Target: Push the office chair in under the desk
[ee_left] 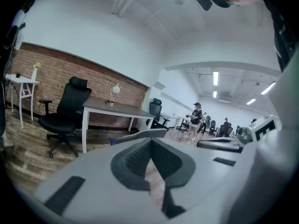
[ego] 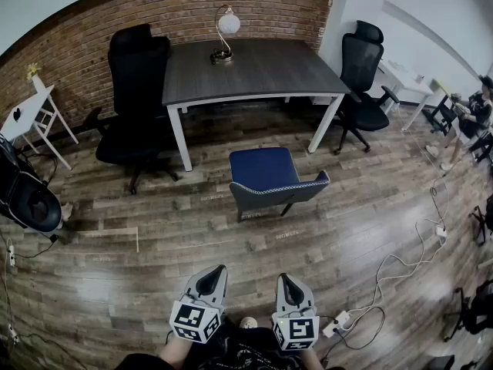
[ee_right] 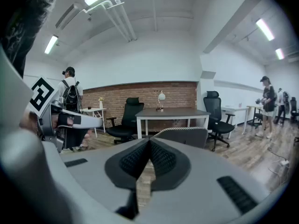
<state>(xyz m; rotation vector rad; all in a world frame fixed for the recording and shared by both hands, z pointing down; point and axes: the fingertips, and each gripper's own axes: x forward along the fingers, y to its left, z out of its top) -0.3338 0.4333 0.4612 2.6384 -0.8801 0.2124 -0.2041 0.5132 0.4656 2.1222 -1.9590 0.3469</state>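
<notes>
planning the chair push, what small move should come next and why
Probably bring the left gripper and right gripper forward to the backrest of the blue chair. Both are shut, empty and well short of it; it stands out from the desk, its back toward them.

The head camera looks from high up, steeply down on the brown plank floor (ego: 154,284), with the left gripper (ego: 218,272) and the right gripper (ego: 284,278) at its lower edge and the grey-topped, white-legged desk (ego: 246,72) far off near the top. Each gripper camera sits low, close behind its own jaws, facing almost level toward that desk. All three views share the desk, the blue-seated chair with a curved grey back (ego: 269,177) before it and the red brick wall (ego: 177,14) behind.
</notes>
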